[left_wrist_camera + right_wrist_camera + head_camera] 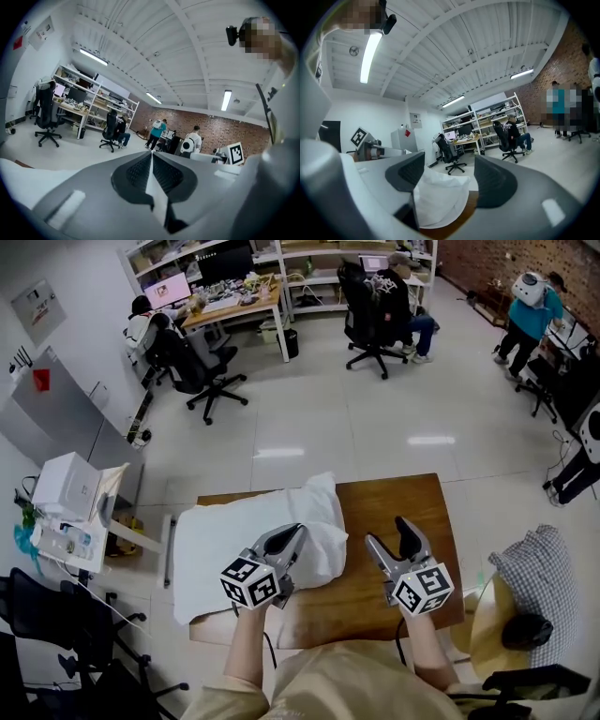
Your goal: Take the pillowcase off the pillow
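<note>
A white pillow in its pillowcase (220, 554) lies on the left half of a wooden table (394, 502). My left gripper (296, 531) is over the pillow's right end, pointing level and shut on a fold of the pillowcase. In the left gripper view a thin white strip of the fabric (153, 183) runs between the closed pads of the left gripper (151, 154). My right gripper (389, 532) hangs open over bare wood to the right of the pillow, holding nothing. Through the right gripper (449, 161) I see the bunched pillowcase (440, 197) ahead on the table (450, 228).
A checked cushion (539, 568) rests on a seat at the right. A white box (66, 488) stands on a stand to the left of the table. Black office chairs (56, 624) crowd the lower left. People sit and stand at desks far back.
</note>
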A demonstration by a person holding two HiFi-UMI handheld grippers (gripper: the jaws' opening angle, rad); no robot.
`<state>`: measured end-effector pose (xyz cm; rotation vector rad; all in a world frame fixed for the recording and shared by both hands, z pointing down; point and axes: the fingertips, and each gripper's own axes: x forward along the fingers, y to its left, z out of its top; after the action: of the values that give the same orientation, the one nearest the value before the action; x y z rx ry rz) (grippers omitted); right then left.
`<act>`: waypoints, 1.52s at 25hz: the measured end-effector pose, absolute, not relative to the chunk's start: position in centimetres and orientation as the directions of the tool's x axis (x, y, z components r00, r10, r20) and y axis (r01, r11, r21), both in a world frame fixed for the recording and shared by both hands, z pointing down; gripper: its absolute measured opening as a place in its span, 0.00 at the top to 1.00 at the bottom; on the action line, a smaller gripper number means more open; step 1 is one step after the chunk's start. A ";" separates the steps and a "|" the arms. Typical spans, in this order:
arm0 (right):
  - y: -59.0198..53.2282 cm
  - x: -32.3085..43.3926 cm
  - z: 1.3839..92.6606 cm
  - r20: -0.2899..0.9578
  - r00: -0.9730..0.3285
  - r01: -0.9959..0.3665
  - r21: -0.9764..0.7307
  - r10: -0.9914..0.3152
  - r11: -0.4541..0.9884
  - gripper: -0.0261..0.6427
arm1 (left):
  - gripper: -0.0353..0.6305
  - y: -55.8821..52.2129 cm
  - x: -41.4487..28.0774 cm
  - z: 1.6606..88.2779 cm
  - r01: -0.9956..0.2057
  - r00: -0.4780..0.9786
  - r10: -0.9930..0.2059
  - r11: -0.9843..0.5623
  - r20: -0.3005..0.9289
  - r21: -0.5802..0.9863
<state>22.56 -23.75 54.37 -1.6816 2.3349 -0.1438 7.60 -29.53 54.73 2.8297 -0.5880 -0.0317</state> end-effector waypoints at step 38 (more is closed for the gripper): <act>-13.0 18.5 35.6 -0.212 -0.693 -0.670 -0.163 -0.689 0.724 0.49 | 0.94 -16.3 -5.3 35.1 0.061 0.627 -0.208 -0.948 -0.751 0.313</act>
<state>18.50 -12.96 35.65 -1.0737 2.6715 -0.1053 -5.29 -16.29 35.05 2.5430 -0.1178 -1.2300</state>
